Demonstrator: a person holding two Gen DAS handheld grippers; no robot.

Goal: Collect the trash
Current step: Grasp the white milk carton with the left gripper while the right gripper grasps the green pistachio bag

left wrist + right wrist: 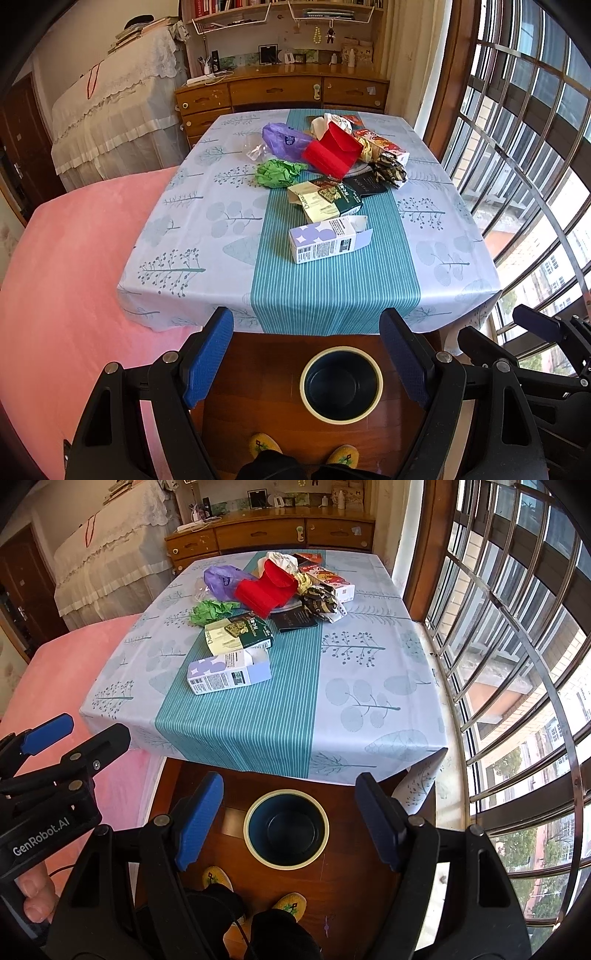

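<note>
Trash lies on the table (192,236) (369,716): a purple-and-white carton (327,240) (227,672) nearest me, a green-and-cream box (325,201) (238,633), crumpled green paper (279,172) (212,611), a red box (332,149) (267,587), a purple bag (284,138) (223,578) and snack wrappers (386,158) (325,590). An empty dark bin (341,384) (286,829) stands on the floor below the table's near edge. My left gripper (306,354) and right gripper (290,819) are both open and empty, held above the bin, short of the table.
A pink bed (74,280) (55,686) lies to the left of the table. A barred window (524,166) (509,664) runs along the right. A wooden dresser (280,92) (269,533) stands behind the table. The person's yellow slippers (266,445) (291,902) are by the bin.
</note>
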